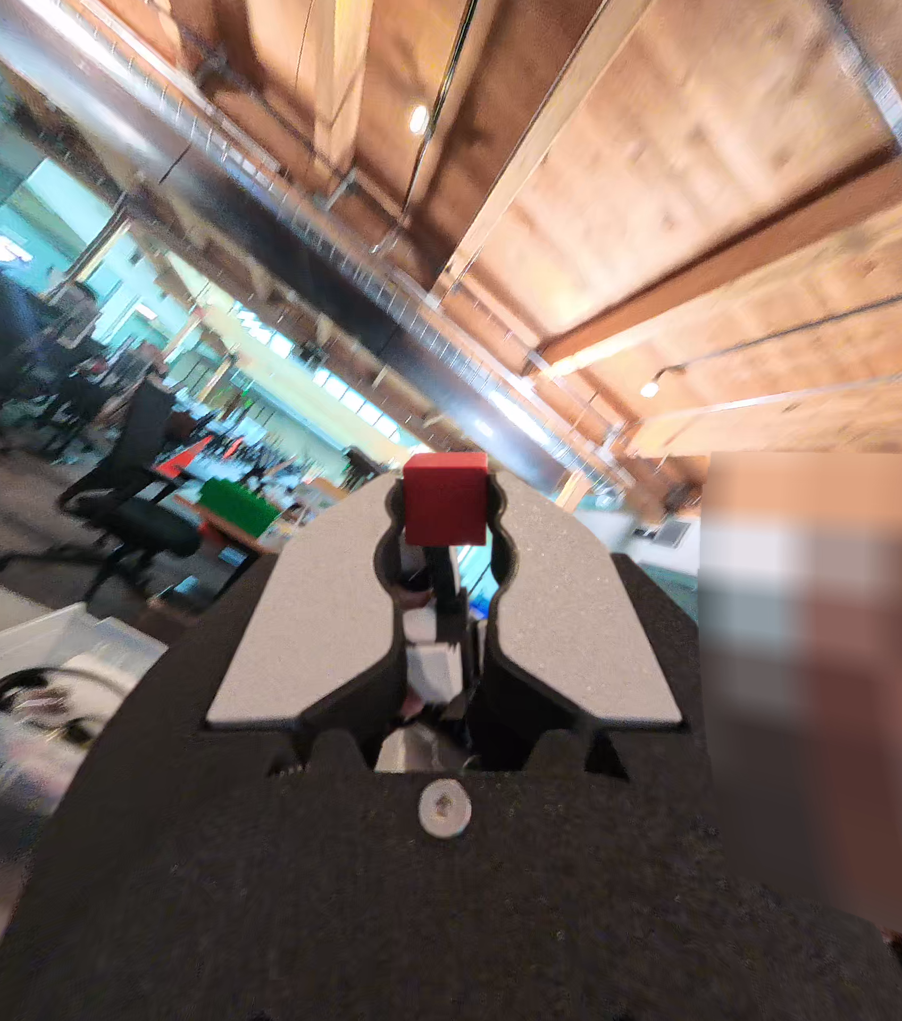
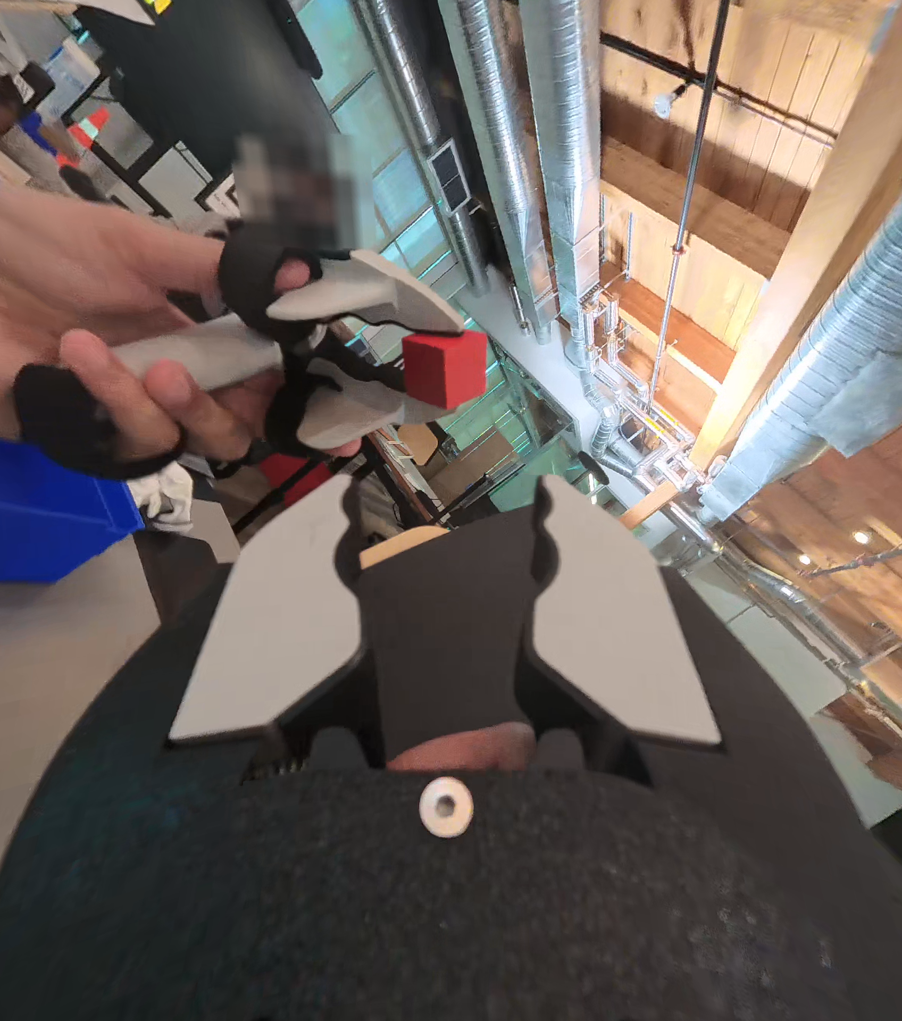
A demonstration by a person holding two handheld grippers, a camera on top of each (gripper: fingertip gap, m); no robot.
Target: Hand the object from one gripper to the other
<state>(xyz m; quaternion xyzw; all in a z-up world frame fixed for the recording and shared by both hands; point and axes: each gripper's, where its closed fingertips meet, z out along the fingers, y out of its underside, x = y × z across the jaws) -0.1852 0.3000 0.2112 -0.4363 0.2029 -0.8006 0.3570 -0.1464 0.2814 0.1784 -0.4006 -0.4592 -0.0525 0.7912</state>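
A red cube [image 1: 445, 499] is being held at the very tips of the left gripper [image 1: 445, 491], its jaws narrowed onto the cube's two sides. The right gripper [image 2: 442, 491] is being kept with its jaws spread wide and nothing between them. The cube [image 2: 444, 369] is being held up beyond the right jaws, apart from them, by a hand [image 2: 106, 353] working the left gripper.

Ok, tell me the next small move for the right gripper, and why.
Probably ease the right gripper forward and up-left so its open fingers straddle the red cube. The left gripper is shut on that cube at its fingertips, leaving much of the cube exposed, and the right gripper is empty, with a gap between it and the cube.
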